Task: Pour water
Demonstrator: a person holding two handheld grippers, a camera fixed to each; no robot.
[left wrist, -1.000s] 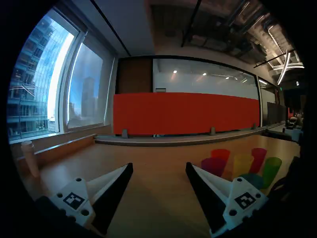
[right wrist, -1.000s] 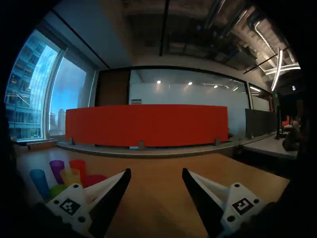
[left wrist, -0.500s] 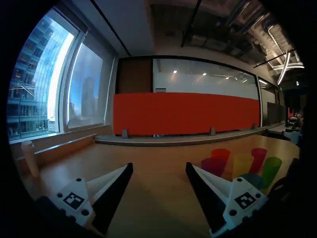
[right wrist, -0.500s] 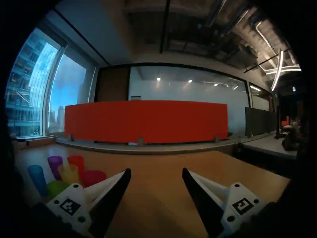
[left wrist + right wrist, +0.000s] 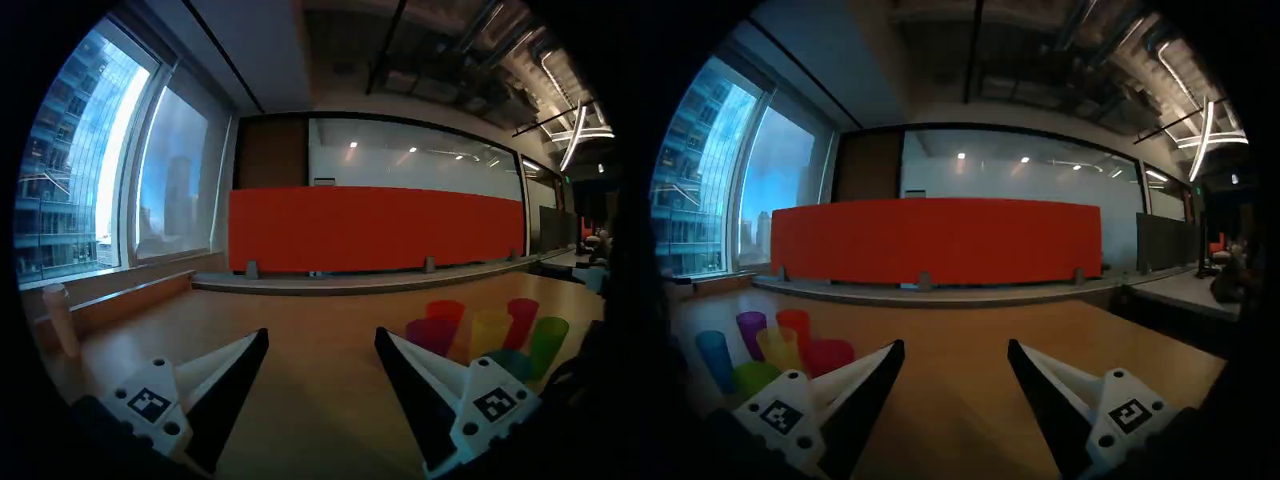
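Several coloured plastic cups stand grouped on the wooden table. In the left gripper view they sit at the right: a magenta cup (image 5: 432,334), a red cup (image 5: 445,313), a yellow cup (image 5: 490,331), a green cup (image 5: 549,342). My left gripper (image 5: 322,342) is open and holds nothing. In the right gripper view the cups are at the lower left: a blue cup (image 5: 715,358), a purple cup (image 5: 752,331), a magenta cup (image 5: 830,356). My right gripper (image 5: 955,352) is open, with bare tabletop between its fingers.
A pale pink tumbler (image 5: 61,318) stands near the window sill at the far left of the left gripper view. A red divider panel (image 5: 376,229) runs along the table's far edge. Another desk (image 5: 1192,294) lies to the right beyond a gap.
The right gripper's view has tilted slightly downward, so the cups and divider sit a little higher in it. The left gripper has not moved.
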